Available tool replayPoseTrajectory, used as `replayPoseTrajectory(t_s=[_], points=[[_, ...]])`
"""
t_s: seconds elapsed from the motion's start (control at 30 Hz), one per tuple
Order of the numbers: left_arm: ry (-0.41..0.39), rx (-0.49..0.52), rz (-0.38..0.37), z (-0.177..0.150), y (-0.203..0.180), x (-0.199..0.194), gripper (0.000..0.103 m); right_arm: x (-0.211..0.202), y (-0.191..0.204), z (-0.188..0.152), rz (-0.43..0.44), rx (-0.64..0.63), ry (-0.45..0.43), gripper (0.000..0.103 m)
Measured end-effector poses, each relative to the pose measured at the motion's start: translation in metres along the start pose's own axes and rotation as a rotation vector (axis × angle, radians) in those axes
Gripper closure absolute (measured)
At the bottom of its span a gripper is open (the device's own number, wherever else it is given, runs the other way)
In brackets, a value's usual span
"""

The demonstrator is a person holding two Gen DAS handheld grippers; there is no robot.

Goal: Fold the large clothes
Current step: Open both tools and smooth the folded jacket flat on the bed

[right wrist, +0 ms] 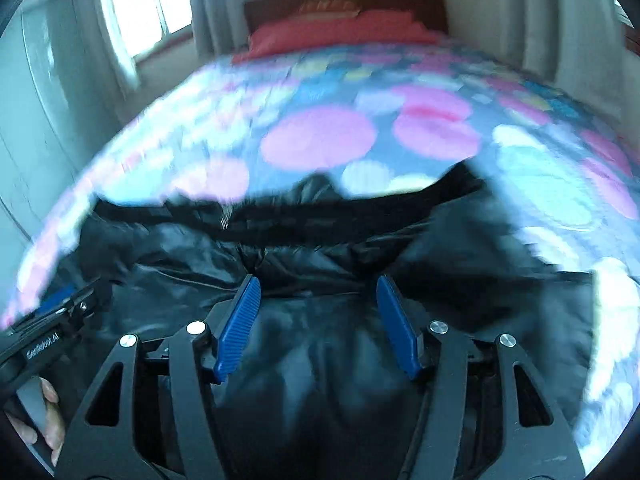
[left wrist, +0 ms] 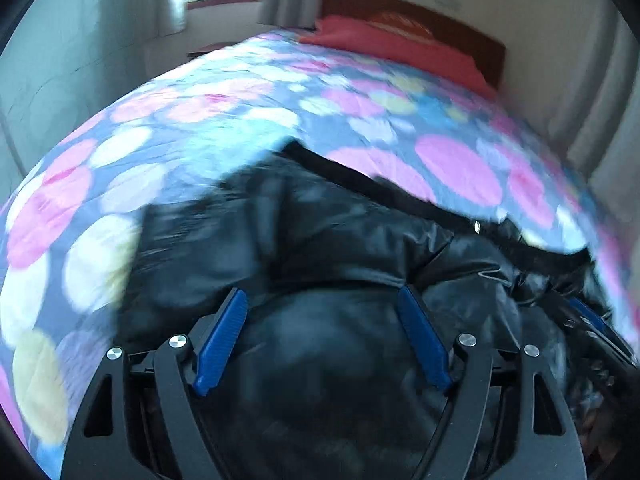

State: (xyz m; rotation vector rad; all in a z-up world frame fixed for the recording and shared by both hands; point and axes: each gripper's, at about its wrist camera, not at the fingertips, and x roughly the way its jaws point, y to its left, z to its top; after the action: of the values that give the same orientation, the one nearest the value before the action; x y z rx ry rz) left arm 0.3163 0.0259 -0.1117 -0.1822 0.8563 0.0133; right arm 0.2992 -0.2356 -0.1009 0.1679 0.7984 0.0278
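A shiny black padded jacket [left wrist: 340, 224] lies bunched on the bed near its foot, with a dark band along its far edge. My left gripper [left wrist: 322, 292] hovers over the jacket's left part, its blue pads [left wrist: 222, 340] standing wide apart and pinching nothing. My right gripper [right wrist: 317, 278] is open over the jacket [right wrist: 320, 360] as well, fabric below its jaws and no fold caught between them. The left gripper [right wrist: 60, 304] shows at the left edge of the right wrist view, held by a hand [right wrist: 44, 420]. The right gripper [left wrist: 588, 320] peeks in at the right of the left wrist view.
A quilt with pink, white and yellow dots [left wrist: 240, 112] covers the bed beyond the jacket. A red pillow [right wrist: 332, 32] lies against a dark wooden headboard [right wrist: 344, 0]. A bright window with curtains [right wrist: 136, 8] is at the left, pale walls on both sides.
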Motion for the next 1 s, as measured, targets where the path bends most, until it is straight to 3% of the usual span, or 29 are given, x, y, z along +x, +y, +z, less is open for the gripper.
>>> replayPoseTrajectory(t_s=[0.13, 0.2, 0.27, 0.4, 0.53, 0.6, 0.67, 0.73, 0.87, 1.0], points=[[-0.054, -0.07, 0.025, -0.014, 0.029, -0.015, 0.026, -0.031, -0.023, -0.009, -0.106, -0.007, -0.058, 0.043], [-0.028, -0.029, 0.047, -0.02, 0.027, -0.004, 0.026, -0.02, -0.035, -0.019, -0.152, -0.016, -0.008, 0.043], [-0.021, 0.03, 0.078, -0.024, 0.018, 0.005, 0.025, -0.002, -0.046, -0.03, -0.138, -0.011, 0.03, 0.043], [0.0, 0.033, 0.061, -0.027, 0.018, 0.023, 0.024, 0.016, -0.054, -0.038, -0.13, 0.009, 0.009, 0.043], [0.001, 0.075, 0.111, -0.024, 0.011, 0.016, 0.025, 0.016, -0.053, -0.037, -0.138, 0.005, 0.0, 0.043], [0.018, 0.03, 0.101, -0.022, 0.014, 0.002, 0.027, 0.003, -0.048, -0.032, -0.161, 0.01, -0.004, 0.045], [-0.012, -0.064, 0.045, -0.022, 0.02, -0.023, 0.027, -0.017, -0.04, -0.031, -0.142, 0.02, -0.047, 0.045], [-0.045, -0.087, 0.022, -0.025, 0.019, -0.036, 0.027, -0.031, -0.026, -0.031, -0.108, 0.007, -0.074, 0.044], [-0.018, -0.039, 0.005, -0.036, 0.005, -0.021, 0.025, -0.03, 0.008, -0.041, -0.029, -0.062, -0.072, 0.044], [-0.066, 0.078, 0.041, -0.05, -0.008, -0.008, 0.023, -0.005, 0.015, -0.053, -0.051, -0.093, -0.028, 0.044]])
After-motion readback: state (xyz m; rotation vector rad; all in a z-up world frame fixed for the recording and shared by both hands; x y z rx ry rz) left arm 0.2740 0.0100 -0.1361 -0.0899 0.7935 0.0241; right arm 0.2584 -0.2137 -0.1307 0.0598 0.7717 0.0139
